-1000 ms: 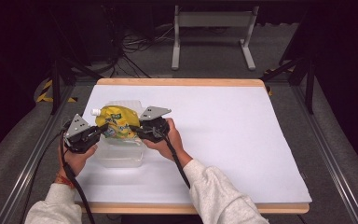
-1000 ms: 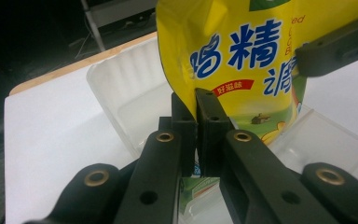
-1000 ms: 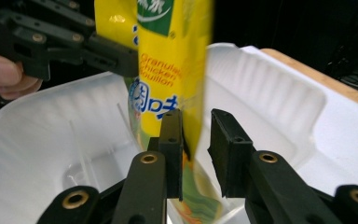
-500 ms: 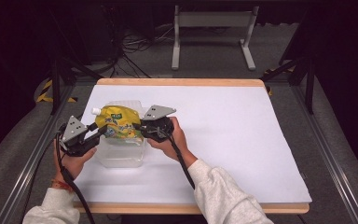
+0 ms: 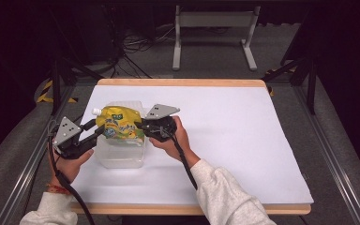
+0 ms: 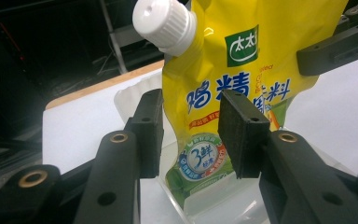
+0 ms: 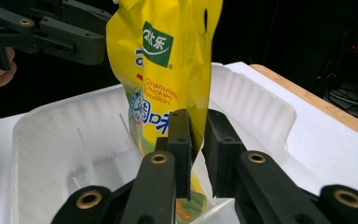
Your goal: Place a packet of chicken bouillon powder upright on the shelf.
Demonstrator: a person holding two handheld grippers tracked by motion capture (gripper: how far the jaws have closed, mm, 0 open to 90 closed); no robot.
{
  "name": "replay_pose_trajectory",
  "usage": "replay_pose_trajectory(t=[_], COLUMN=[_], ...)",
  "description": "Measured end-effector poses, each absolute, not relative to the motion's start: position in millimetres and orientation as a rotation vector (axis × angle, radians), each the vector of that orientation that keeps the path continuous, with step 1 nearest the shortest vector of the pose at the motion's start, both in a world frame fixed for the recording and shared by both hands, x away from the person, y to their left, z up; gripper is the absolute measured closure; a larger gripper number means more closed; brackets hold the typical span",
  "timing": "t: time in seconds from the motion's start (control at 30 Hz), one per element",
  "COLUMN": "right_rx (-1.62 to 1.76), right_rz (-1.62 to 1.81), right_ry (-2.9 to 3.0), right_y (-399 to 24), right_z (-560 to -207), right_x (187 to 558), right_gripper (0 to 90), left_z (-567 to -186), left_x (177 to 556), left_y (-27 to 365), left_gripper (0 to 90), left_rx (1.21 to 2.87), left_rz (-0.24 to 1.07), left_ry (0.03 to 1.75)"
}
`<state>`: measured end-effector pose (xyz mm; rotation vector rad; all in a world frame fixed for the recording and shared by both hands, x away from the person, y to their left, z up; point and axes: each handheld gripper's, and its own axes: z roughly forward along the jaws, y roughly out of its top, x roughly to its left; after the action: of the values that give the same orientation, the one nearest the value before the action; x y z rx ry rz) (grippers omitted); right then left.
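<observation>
left gripper (image 5: 96, 132) has drawn back from the yellow pouch (image 5: 120, 124), jaws just opened and apart, right gripper (image 7: 196, 135) still clamped on pouch's edge, pouch upright over clear container (image 5: 122, 154)

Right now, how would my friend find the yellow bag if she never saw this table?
Look at the white table and go to its left side, where a clear plastic tub sits. Standing in that tub is the yellow pouch, pinched at its edge by the right gripper. It is the one bright yellow thing there, with a white screw cap at its top corner.
</observation>
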<state>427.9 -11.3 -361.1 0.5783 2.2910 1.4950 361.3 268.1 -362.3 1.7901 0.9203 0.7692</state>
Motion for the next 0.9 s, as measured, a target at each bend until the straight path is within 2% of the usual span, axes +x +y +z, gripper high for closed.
replay_pose_trajectory(t=[0.27,0.9], right_rx=[0.575,0.581], right_rz=[1.5,1.405], right_ry=[2.276,2.245], right_y=[-20,-59], right_z=[-354,-349], right_x=[425,415], right_gripper=[80.1,78.4], left_z=[-361,-366], left_x=[348,337], left_y=[268,230], left_gripper=[60.3,57.4], left_rx=[1.791,1.867], left_rz=[0.761,0.728], left_ry=[0.9,0.791])
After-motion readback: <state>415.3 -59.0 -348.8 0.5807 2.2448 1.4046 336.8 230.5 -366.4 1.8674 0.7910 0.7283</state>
